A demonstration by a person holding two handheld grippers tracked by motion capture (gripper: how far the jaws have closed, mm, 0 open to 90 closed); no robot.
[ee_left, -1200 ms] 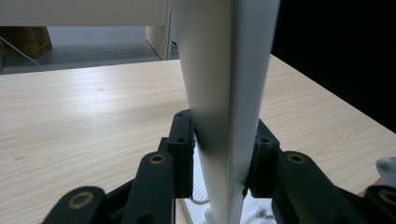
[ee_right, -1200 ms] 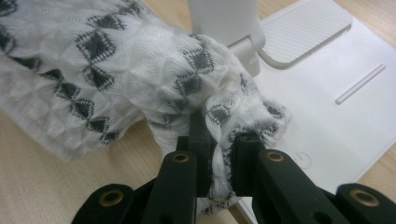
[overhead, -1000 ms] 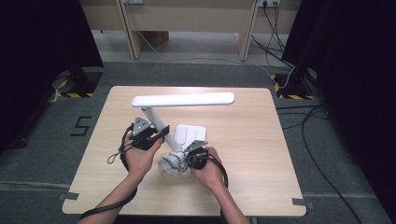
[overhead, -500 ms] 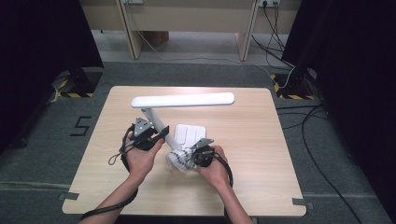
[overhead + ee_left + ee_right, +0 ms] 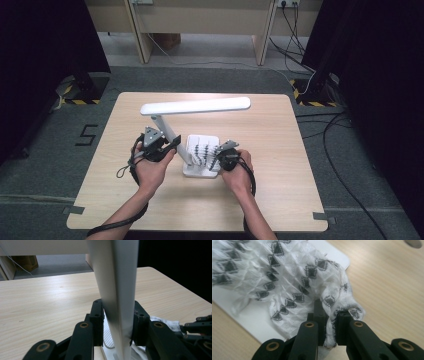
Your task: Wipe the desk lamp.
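Observation:
A white desk lamp stands mid-table, with a long flat head (image 5: 196, 106), a slanted arm (image 5: 170, 134) and a flat base (image 5: 209, 141). My left gripper (image 5: 167, 146) is shut on the lamp arm (image 5: 117, 292), a jaw on each side of it. A white cloth with black diamond marks (image 5: 202, 152) lies over the lamp base. My right gripper (image 5: 216, 157) is shut on a bunched edge of that cloth (image 5: 294, 282), pressing it onto the base (image 5: 249, 315).
The light wooden table (image 5: 280, 150) has bare room on the right and in front. Desk legs and trailing cables (image 5: 300, 30) stand on the grey floor behind. Black curtains close both sides.
My right gripper has moved forward and right with the cloth, from the table in front of the base onto the base. The left gripper stays on the lamp arm.

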